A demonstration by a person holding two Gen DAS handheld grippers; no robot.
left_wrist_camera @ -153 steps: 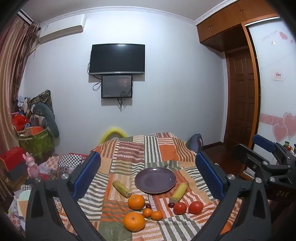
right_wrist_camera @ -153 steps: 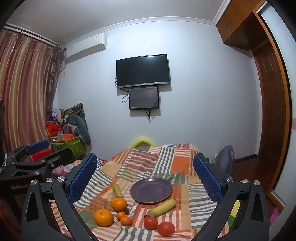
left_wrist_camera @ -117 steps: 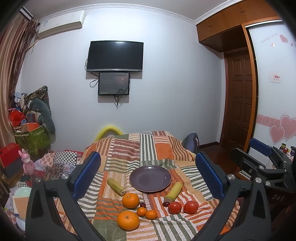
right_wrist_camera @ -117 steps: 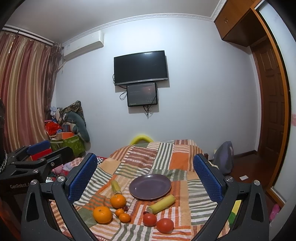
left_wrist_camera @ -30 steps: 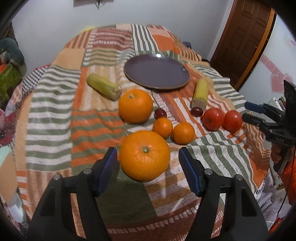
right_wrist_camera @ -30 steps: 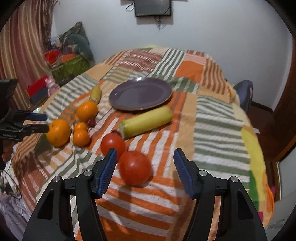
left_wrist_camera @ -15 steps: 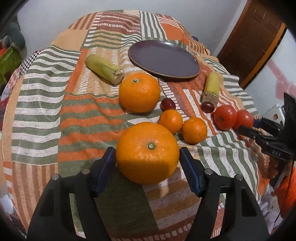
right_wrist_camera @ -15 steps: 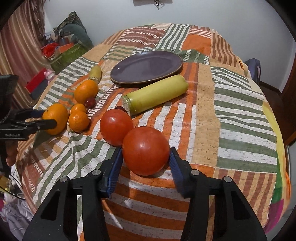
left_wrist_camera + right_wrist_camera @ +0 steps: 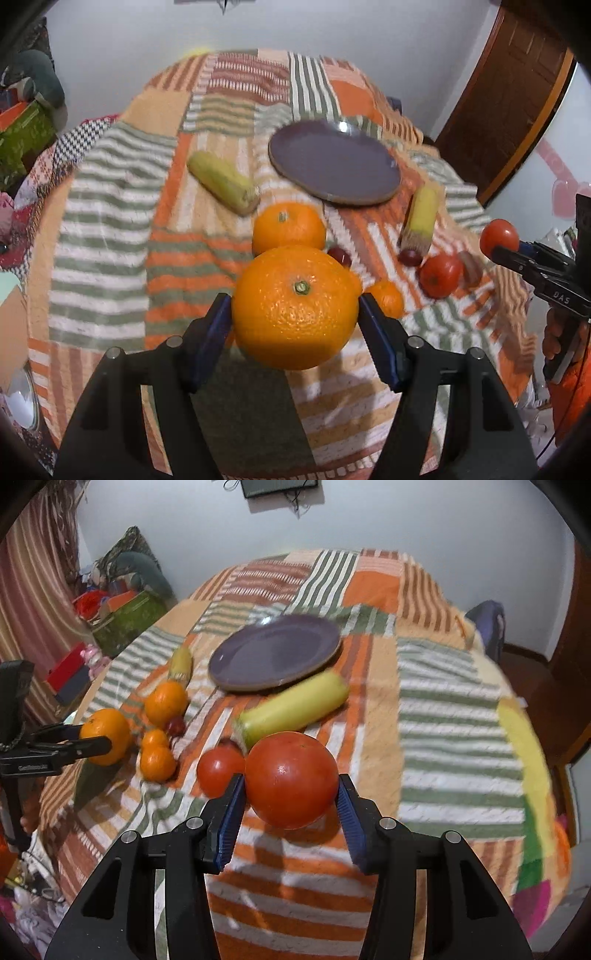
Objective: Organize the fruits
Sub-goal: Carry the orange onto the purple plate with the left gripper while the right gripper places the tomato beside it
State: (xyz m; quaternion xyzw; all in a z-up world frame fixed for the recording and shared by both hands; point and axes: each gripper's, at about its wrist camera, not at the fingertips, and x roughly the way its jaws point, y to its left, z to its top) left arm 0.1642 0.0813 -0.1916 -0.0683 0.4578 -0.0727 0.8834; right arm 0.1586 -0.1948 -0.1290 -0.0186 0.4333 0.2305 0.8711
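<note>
My left gripper (image 9: 295,325) is shut on a big orange (image 9: 295,306) and holds it above the striped cloth. My right gripper (image 9: 291,808) is shut on a red tomato (image 9: 291,782), also lifted off the cloth; that tomato shows in the left wrist view (image 9: 499,236) too. An empty purple plate (image 9: 332,166) lies beyond the fruit, also seen in the right wrist view (image 9: 273,657). On the cloth lie a second orange (image 9: 288,225), a second tomato (image 9: 439,275), small mandarins (image 9: 157,760), dark small fruits (image 9: 410,256) and two corn cobs (image 9: 223,182) (image 9: 291,709).
The table (image 9: 461,709) carries a striped patchwork cloth that hangs over its edges. A green box and clutter (image 9: 125,613) stand on the floor at the left. A chair back (image 9: 487,624) and a wooden door (image 9: 509,92) are at the right.
Both grippers came down over the fruit from high above the table. The left closed on the big orange, the right on the tomato, and both fruits have risen off the cloth.
</note>
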